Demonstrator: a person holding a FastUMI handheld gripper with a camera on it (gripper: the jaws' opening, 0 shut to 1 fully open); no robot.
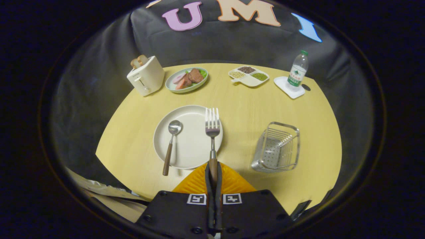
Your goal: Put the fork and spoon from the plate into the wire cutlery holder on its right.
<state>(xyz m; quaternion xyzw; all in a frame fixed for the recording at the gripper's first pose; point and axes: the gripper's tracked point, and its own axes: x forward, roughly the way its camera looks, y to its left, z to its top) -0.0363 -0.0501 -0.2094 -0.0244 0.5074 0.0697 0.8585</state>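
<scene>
The counter [139, 139] is carrying everything under inspection. At its centre, just ahead of the gripper, the plate [192, 149] is lying flat. The wire cutlery holder [277, 147] is standing at 3 o'clock from the plate, well apart from it, tilted slightly, with nothing visible inside.

At 11 o'clock from the plate, the toaster [146, 75] is sitting with bread showing in its slots. Beside it, at 12 o'clock from the plate, a food dish [186, 79] is holding sliced meat and greens. A divided tray [249, 76] of grains is lying at 1 o'clock. A water bottle [298, 70] is standing upright on a white coaster [288, 89] at 2 o'clock.

The gripper [213, 176] is pinching the fork [212, 129] by its wooden handle: the jaws are closed tight on it, both pressing. The fork's tines are pointing to 12 o'clock over the plate's right edge. The spoon [171, 142] is resting on the plate's left half, bowl up at 12 o'clock, its handle overhanging the near rim.
</scene>
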